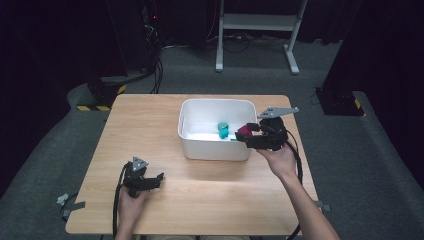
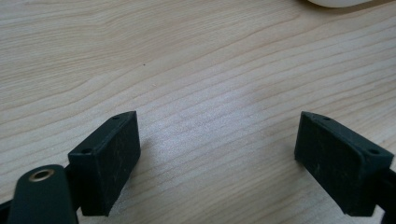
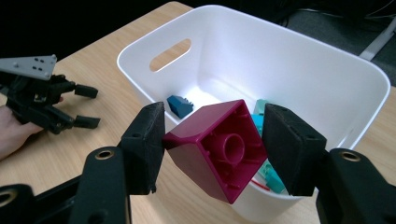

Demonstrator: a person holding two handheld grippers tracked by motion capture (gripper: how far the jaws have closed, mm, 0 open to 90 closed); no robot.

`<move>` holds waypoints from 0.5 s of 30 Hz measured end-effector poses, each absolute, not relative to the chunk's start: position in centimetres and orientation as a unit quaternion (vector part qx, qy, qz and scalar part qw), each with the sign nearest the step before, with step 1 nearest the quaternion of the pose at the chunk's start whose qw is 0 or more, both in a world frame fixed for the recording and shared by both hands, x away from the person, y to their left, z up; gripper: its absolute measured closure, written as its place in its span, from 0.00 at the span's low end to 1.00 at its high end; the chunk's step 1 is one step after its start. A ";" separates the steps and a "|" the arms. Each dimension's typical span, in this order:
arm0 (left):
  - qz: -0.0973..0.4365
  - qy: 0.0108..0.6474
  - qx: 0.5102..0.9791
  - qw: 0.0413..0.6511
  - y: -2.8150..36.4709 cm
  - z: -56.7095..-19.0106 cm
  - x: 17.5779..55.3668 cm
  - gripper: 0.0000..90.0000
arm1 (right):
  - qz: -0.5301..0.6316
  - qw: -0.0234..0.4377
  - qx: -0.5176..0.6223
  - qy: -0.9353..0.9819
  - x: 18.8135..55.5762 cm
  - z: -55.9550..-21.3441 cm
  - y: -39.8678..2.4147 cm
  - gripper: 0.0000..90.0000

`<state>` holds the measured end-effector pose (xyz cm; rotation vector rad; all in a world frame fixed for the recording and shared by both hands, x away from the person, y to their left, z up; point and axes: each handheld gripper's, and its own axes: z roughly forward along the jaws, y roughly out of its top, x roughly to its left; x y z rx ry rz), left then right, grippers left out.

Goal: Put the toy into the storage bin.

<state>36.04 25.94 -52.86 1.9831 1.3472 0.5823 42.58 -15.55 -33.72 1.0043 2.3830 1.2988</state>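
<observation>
Magenta plastic building block [image 3: 215, 148], hollow underside facing the camera, sits clamped between the pads of the right gripper [image 3: 212, 149], held over the near rim of the white plastic tub [image 3: 299, 51]; release would send it straight down among the teal blocks [image 1: 223, 130]. A dark blue block [image 3: 179, 106] appears in the right gripper view. Far off on the wooden table [image 1: 150, 125], the left gripper [image 2: 217, 154] rests with jaws wide apart, nothing between them.
</observation>
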 end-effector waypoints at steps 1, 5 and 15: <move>0.223 0.515 0.759 0.331 25.9 -52.9 36.0 0.16 | 0.444 0.125 0.345 0.817 42.8 -33.6 -15.4 0.46; 0.223 0.515 0.759 0.331 25.9 -52.9 36.0 0.16 | 0.439 0.129 0.347 0.818 43.5 -33.5 -14.9 0.46; 0.223 0.515 0.759 0.331 25.9 -52.9 36.0 0.16 | 0.428 0.137 0.367 0.814 45.8 -33.5 -14.0 0.46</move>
